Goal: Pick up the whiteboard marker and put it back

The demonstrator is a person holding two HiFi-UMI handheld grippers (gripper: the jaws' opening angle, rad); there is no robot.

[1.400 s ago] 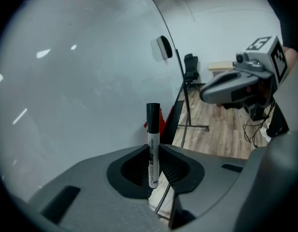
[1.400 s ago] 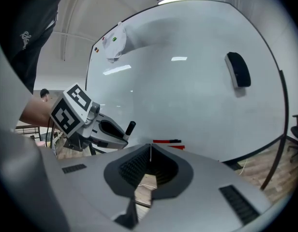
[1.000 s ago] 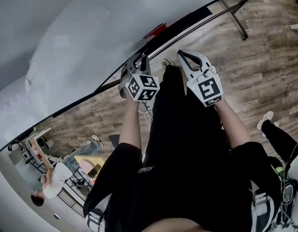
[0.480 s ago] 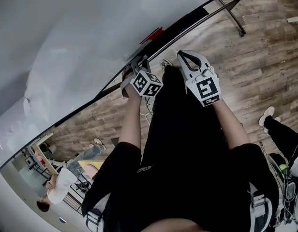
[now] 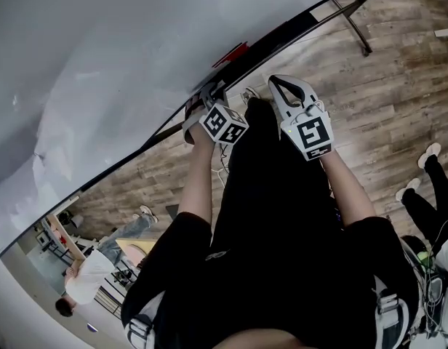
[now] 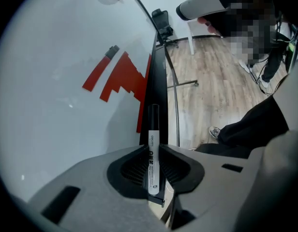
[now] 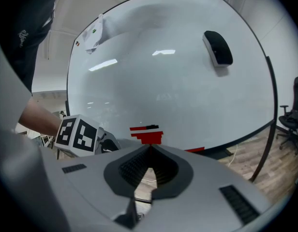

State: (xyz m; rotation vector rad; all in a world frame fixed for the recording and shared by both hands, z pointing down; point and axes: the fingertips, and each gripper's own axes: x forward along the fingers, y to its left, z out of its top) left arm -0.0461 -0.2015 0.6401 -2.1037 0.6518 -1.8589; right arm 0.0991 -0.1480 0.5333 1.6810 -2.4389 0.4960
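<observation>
The whiteboard marker [image 6: 153, 153] has a white body and a black cap. My left gripper [image 6: 154, 149] is shut on its body, and the cap sticks out ahead, in line with the whiteboard's black tray ledge [image 6: 157, 76]. Whether the marker touches the ledge cannot be told. In the head view the left gripper [image 5: 208, 97] is down at the ledge [image 5: 282, 35], beside the red marks [image 5: 231, 52]. My right gripper [image 5: 273, 82] hangs just to its right, over the wooden floor. Its tips meet with nothing between them [image 7: 149, 147].
The whiteboard [image 5: 100, 57] fills the left and top of the head view. A black eraser [image 7: 217, 47] sticks to the board, high up. The stand's leg [image 5: 357, 31] and an office chair [image 6: 162, 21] are on the floor. Other people stand nearby [image 5: 86, 278].
My left gripper has sunk toward the tray ledge and rolled a little, with the marker still in it. The right gripper has hardly moved.
</observation>
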